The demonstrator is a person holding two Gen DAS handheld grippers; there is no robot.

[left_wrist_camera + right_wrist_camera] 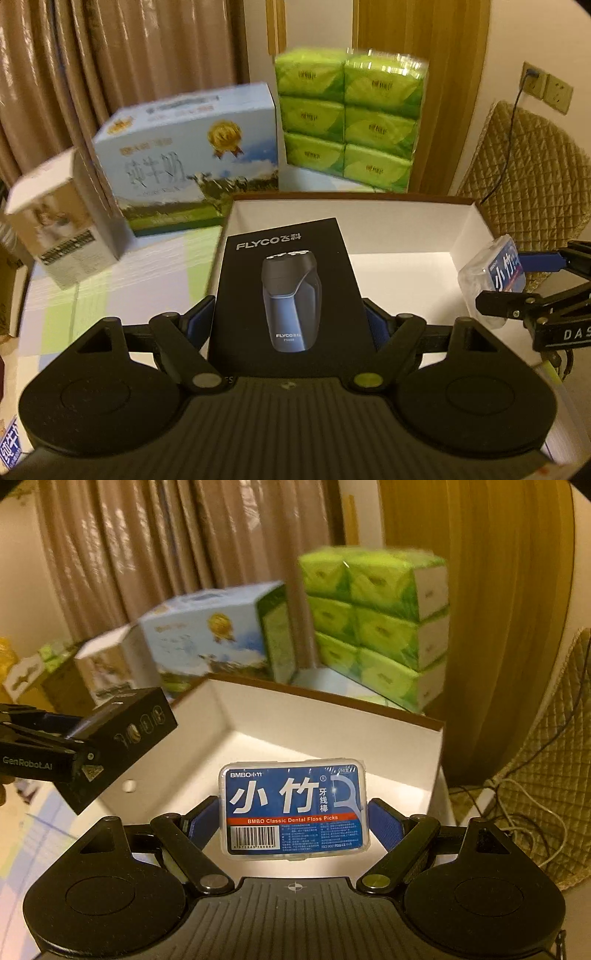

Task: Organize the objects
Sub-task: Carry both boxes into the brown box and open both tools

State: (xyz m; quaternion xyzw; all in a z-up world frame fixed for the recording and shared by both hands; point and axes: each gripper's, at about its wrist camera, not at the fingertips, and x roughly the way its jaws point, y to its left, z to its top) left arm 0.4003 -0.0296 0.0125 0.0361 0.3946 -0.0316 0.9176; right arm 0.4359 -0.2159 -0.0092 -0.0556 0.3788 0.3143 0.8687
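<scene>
My left gripper [290,317] is shut on a black FLYCO shaver box [288,288], held over the left part of a white open box [469,229]. My right gripper [293,819] is shut on a clear case of blue dental floss picks [293,808], held above the same white open box [258,716]. In the left wrist view the floss case [487,273] and right gripper [517,280] hang over the box's right wall. In the right wrist view the shaver box [118,746] and left gripper [70,742] sit at the left. The white box's floor looks bare.
Behind the white box stand a blue milk carton [184,158], a stack of green tissue packs [347,118] and a small white box [55,221]. Curtains hang behind. A quilted chair [535,177] with a cable is at right.
</scene>
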